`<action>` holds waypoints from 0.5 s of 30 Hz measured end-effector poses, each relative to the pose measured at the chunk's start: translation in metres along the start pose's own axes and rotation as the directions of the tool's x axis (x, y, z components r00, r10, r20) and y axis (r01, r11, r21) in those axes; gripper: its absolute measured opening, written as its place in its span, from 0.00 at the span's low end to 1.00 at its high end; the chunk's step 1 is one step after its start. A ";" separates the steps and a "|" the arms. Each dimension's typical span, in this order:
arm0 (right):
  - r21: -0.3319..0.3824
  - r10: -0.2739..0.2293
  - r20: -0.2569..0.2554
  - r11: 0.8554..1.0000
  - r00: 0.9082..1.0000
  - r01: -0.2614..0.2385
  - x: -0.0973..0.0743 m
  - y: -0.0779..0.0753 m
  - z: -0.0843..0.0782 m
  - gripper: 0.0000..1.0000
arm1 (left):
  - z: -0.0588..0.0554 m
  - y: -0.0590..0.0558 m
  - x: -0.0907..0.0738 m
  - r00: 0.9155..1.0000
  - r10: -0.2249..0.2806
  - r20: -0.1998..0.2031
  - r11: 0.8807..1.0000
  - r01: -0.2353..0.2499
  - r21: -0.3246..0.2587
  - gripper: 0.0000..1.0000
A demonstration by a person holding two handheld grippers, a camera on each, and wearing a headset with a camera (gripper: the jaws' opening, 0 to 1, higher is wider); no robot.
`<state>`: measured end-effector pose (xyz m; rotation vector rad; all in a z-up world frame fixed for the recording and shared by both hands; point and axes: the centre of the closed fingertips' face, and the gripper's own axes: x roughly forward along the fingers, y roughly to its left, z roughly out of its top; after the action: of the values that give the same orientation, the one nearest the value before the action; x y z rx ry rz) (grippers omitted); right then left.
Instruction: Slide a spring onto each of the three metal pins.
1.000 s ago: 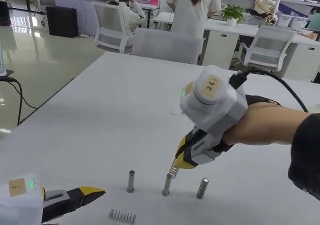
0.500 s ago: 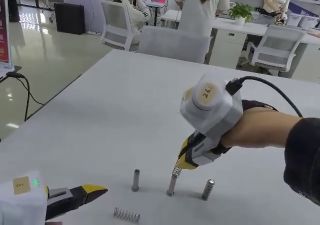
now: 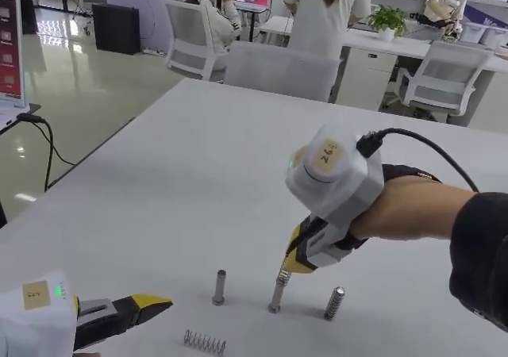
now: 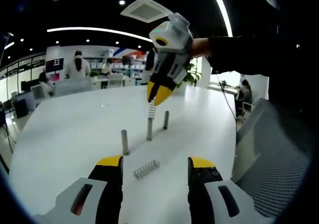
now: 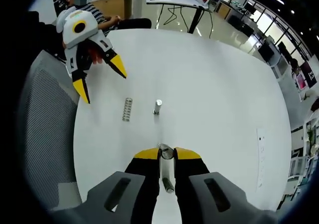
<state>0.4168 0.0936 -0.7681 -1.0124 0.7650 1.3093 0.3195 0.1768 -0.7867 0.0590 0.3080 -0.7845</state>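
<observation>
My left claw (image 3: 163,302) and right claw (image 3: 289,265): chunky white bodies, yellow-black tips. Right's got a black cable (image 3: 432,147), plus my dark sleeve (image 3: 480,254).

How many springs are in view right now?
3. A sleeved spring stands at the row's right end; a held spring is in the right gripper atop the middle pin; a loose spring lies on the table near the left gripper. None seem hidden.
</observation>
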 end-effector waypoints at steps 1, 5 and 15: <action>0.001 0.001 -0.002 1.000 1.000 -0.001 0.001 0.000 0.000 0.07 | 0.000 0.000 0.000 1.000 0.000 0.000 1.000 0.000 -0.001 0.46; 0.001 0.003 -0.010 1.000 1.000 -0.003 0.005 0.000 -0.002 0.07 | -0.002 0.001 -0.001 1.000 0.000 -0.002 1.000 0.000 -0.003 0.46; -0.002 0.016 -0.029 1.000 0.999 -0.016 0.018 0.002 -0.005 0.07 | -0.004 0.002 -0.001 1.000 0.003 -0.003 1.000 -0.003 -0.008 0.46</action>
<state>0.4177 0.0966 -0.7865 -1.0310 0.7953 1.3114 0.3187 0.1796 -0.7905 0.0528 0.3139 -0.7800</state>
